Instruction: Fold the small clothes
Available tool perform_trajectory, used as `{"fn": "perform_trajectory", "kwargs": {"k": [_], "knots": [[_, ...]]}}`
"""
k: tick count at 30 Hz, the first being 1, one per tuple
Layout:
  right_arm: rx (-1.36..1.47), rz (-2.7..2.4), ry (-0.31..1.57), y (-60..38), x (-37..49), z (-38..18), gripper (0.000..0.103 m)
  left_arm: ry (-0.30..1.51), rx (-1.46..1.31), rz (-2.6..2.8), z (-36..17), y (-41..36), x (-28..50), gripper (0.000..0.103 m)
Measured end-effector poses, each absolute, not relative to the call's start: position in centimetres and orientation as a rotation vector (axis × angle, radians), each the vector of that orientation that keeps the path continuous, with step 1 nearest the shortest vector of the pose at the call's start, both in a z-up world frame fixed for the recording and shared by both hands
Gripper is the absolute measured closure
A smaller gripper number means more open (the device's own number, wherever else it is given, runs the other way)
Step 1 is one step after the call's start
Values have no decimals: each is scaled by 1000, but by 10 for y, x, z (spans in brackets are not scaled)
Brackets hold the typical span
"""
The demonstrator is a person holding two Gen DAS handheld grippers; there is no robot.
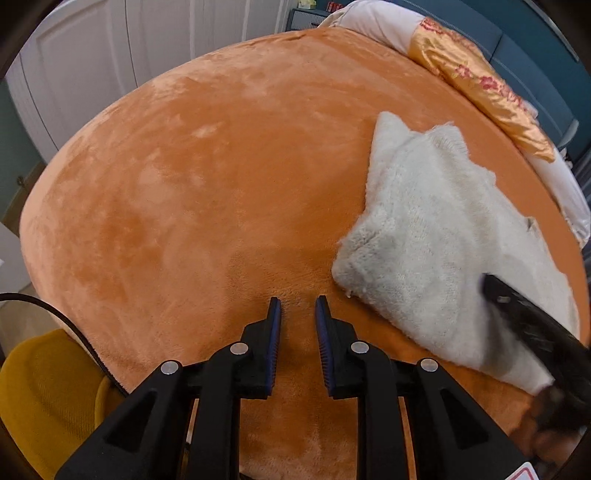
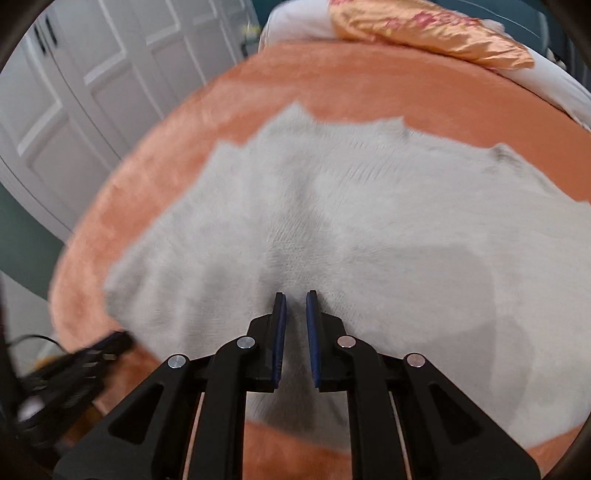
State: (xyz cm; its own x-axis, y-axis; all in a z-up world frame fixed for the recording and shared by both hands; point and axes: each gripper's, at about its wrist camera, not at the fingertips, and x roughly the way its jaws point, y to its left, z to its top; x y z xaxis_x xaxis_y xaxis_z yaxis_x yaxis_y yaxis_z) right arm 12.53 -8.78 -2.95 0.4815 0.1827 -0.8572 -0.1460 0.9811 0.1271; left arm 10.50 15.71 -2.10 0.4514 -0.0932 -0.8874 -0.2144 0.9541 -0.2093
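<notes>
A small fuzzy white knit garment (image 1: 436, 236) lies on the orange plush bed cover (image 1: 207, 177), at the right in the left wrist view. My left gripper (image 1: 297, 303) is open and empty over bare cover, just left of the garment's near corner. My right gripper (image 2: 296, 297) is open with a narrow gap, empty, hovering over the middle of the garment (image 2: 369, 221). It also shows in the left wrist view (image 1: 517, 306) as a dark blurred shape over the garment's right part. The right wrist view is motion-blurred.
A gold-and-red satin pillow (image 1: 480, 81) and white bedding (image 1: 373, 18) lie at the bed's far edge. White wardrobe doors (image 1: 92, 62) stand at the left. A yellow chair (image 1: 44, 391) and a black cable (image 1: 62, 317) are by the near-left edge.
</notes>
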Motion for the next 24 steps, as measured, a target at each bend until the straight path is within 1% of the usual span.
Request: {"fn": "perform_trajectory", "kwargs": {"k": [3, 4, 5, 6, 8, 10, 11, 13, 14, 17, 20, 24], "knots": [[37, 221, 992, -82, 120, -5, 92, 1043, -389, 15, -5, 167, 102, 83], [32, 221, 980, -78, 125, -1, 92, 1019, -417, -6, 1, 170, 101, 81], [24, 218, 989, -75, 132, -4, 92, 992, -454, -28, 8, 174, 102, 71], [10, 202, 1018, -74, 140, -12, 92, 971, -483, -43, 13, 176, 106, 57], [13, 190, 1074, -71, 154, -32, 92, 960, -512, -56, 16, 176, 118, 46], [31, 186, 1062, -73, 160, -29, 93, 999, -499, -60, 9, 170, 132, 46], [58, 188, 1057, -76, 159, -20, 92, 1027, -486, -61, 2, 167, 140, 47], [95, 215, 1009, -86, 143, 1, 91, 1071, -486, -73, -10, 164, 149, 61], [90, 216, 991, -91, 134, 7, 91, 1095, -501, -94, -16, 162, 150, 79], [66, 174, 935, -130, 91, 23, 91, 1076, -501, -98, -15, 164, 141, 92], [145, 42, 939, -202, 51, 20, 91, 1057, -499, -72, -9, 171, 126, 93], [224, -167, 963, -292, 16, 2, 91, 1083, -490, -14, -22, 175, 116, 93]]}}
